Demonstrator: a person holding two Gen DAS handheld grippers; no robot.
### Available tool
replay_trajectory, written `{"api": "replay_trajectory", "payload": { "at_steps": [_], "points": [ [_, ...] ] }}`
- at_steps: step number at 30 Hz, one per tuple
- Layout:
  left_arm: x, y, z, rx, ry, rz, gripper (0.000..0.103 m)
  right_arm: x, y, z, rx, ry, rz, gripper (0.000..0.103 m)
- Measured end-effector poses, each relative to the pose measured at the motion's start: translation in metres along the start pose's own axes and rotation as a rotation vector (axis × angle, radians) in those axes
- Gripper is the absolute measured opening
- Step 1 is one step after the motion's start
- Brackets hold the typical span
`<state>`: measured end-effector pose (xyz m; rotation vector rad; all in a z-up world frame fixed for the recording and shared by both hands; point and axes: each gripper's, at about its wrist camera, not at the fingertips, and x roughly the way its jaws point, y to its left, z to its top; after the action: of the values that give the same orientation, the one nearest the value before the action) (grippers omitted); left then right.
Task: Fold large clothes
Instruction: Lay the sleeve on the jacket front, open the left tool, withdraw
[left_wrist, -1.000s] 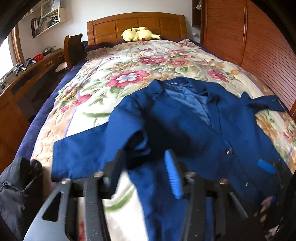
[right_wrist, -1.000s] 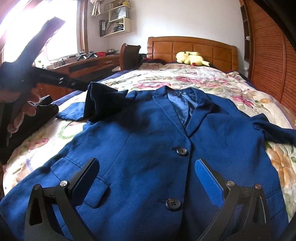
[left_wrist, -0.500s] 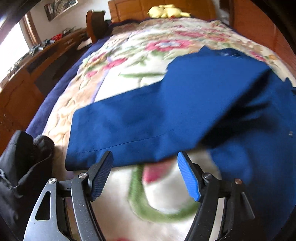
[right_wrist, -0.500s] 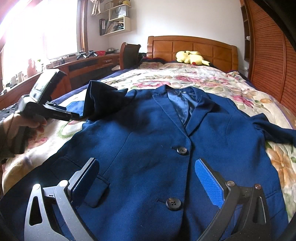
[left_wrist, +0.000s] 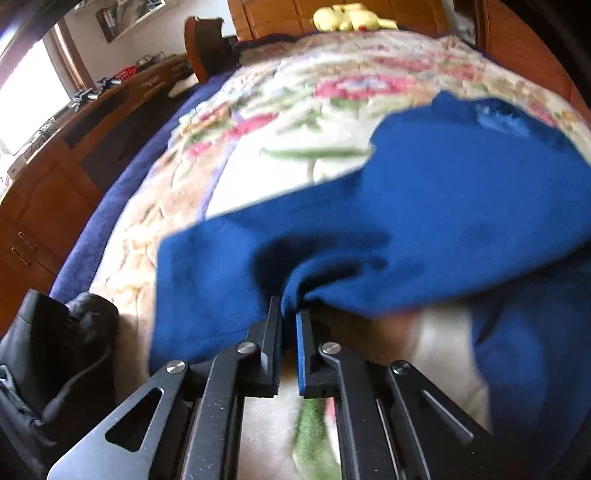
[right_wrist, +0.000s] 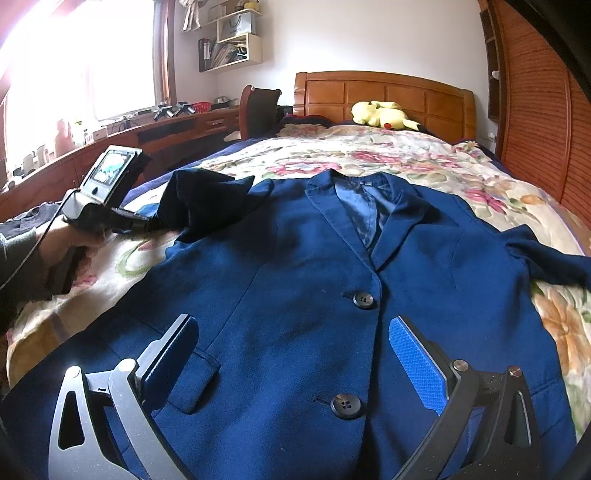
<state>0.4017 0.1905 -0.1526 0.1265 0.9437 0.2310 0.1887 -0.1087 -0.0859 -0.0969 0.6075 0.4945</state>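
1. The blue jacket (right_wrist: 295, 295) is lying front-up and buttoned on the floral bedspread (right_wrist: 406, 162), collar toward the headboard, presumably spread flat so its sleeves can be folded in.
2. The left sleeve (left_wrist: 277, 258) is stretching out sideways across the bedspread; its lower edge is bunching where it is being gripped.
3. The left gripper (left_wrist: 289, 325) has just been closing; its jaws are now standing nearly together, pinching a fold of the sleeve edge between the pads.
4. The right gripper (right_wrist: 295, 354) is hovering over the jacket's lower front, jaws spread wide, one near the pocket flap (right_wrist: 192, 384), holding nothing.
5. Judgement: the sleeve fold is beginning; the body folds are not yet done.
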Motion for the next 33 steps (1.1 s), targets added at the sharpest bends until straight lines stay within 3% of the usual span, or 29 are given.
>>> {"api": "replay_trajectory", "payload": {
  "at_steps": [4,9,15,20,26,29,33],
  "points": [
    [-0.049,-0.016,0.020,-0.001,-0.096,-0.030,0.006,-0.021,-0.007,0.006,-0.016,-0.042,-0.030,0.103],
    [-0.120,-0.067,0.042,0.066,-0.218,-0.105,0.005,-0.053,-0.035,0.015,0.018,-0.089,-0.070,0.103],
    [-0.179,-0.136,0.057,0.147,-0.299,-0.199,0.005,-0.078,-0.080,0.012,0.094,-0.123,-0.162,0.103],
    [-0.196,-0.169,0.049,0.181,-0.302,-0.259,0.006,-0.075,-0.101,0.006,0.177,-0.102,-0.175,0.103],
    [-0.201,-0.179,0.013,0.187,-0.275,-0.342,0.034,-0.064,-0.090,0.010,0.157,-0.068,-0.176,0.103],
    [-0.206,-0.174,-0.011,0.170,-0.271,-0.379,0.041,-0.063,-0.083,0.015,0.132,-0.059,-0.170,0.103],
    [-0.209,-0.161,-0.046,0.153,-0.281,-0.395,0.067,-0.055,-0.078,0.016,0.105,-0.041,-0.167,0.103]
  ]
}}
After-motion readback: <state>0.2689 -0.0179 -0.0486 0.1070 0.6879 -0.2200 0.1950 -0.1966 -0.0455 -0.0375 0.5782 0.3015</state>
